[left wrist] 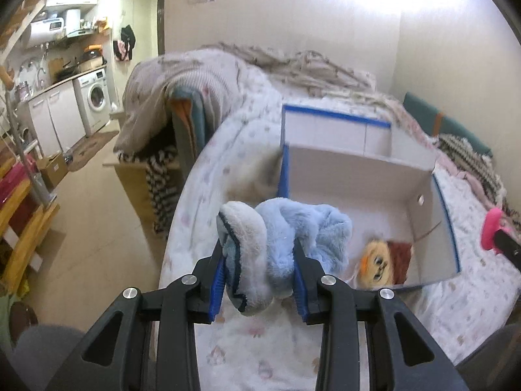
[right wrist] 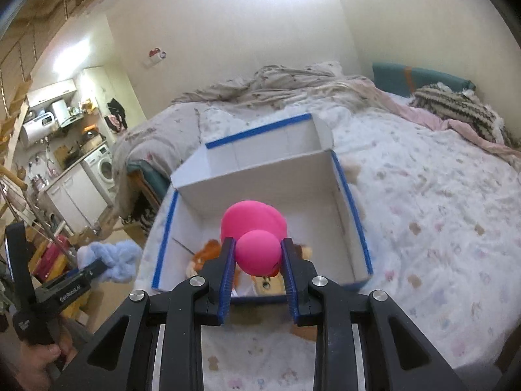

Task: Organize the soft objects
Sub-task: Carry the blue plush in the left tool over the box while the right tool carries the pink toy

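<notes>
My left gripper (left wrist: 259,272) is shut on a fluffy light-blue slipper (left wrist: 283,247), held above the bed short of the box's near left corner. A white box with blue-taped edges (left wrist: 420,176) lies open on the bed, and an orange plush face with brown hair (left wrist: 379,265) rests inside it. My right gripper (right wrist: 257,264) is shut on a pink soft duck toy (right wrist: 257,238), held over the box (right wrist: 257,176), above the orange plush (right wrist: 208,251). The blue slipper (right wrist: 110,257) and left gripper show at the left of the right wrist view. The pink toy (left wrist: 490,229) shows at the right edge of the left wrist view.
The bed (right wrist: 423,215) carries a white patterned cover, with crumpled blankets (right wrist: 286,88) at the far side and a striped fuzzy cushion (right wrist: 456,107) far right. To the left are the floor (left wrist: 84,202), a washing machine (left wrist: 96,97), kitchen counters and wooden stairs. A hand (right wrist: 35,365) holds the left gripper's handle.
</notes>
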Demonstrator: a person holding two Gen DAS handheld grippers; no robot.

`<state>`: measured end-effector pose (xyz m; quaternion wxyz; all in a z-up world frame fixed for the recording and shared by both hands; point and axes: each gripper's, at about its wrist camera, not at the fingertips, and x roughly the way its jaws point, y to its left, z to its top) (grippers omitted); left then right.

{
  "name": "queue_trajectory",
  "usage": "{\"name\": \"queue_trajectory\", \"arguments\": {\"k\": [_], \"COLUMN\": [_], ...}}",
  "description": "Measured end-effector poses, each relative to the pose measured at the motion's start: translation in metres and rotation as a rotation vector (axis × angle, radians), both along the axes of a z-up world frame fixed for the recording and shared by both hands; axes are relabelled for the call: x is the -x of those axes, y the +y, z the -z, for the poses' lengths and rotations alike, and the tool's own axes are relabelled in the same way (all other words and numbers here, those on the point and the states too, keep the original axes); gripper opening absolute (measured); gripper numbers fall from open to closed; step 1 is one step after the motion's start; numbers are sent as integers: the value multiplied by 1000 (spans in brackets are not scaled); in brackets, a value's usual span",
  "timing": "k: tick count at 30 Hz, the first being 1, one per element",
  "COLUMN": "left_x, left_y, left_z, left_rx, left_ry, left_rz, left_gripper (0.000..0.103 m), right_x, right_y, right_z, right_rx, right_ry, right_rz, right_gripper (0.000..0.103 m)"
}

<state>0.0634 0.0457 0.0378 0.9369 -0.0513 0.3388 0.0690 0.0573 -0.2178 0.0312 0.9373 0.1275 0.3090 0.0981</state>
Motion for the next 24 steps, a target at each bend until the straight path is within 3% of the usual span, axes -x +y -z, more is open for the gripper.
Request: {"name": "queue_trajectory", "arguments": {"k": [7, 14, 24], "left_x": [-34, -74, -139], "left_y": [-7, -9, -30], "left_z": [-31, -45, -24], "left_rx": [-16, -7, -21], "left_ry": [-69, -110, -63], "left_rz": [12, -7, 21], "left_gripper": [32, 32, 33], "right_x": [-28, -62, -126], "right_y": [3, 6, 8], "right_z": [-15, -35, -19], "right_rx": [-22, -12, -26], "right_ry": [-30, -97, -56], "right_rz": [-22, -23, -15], "right_gripper": [29, 29, 29]}}
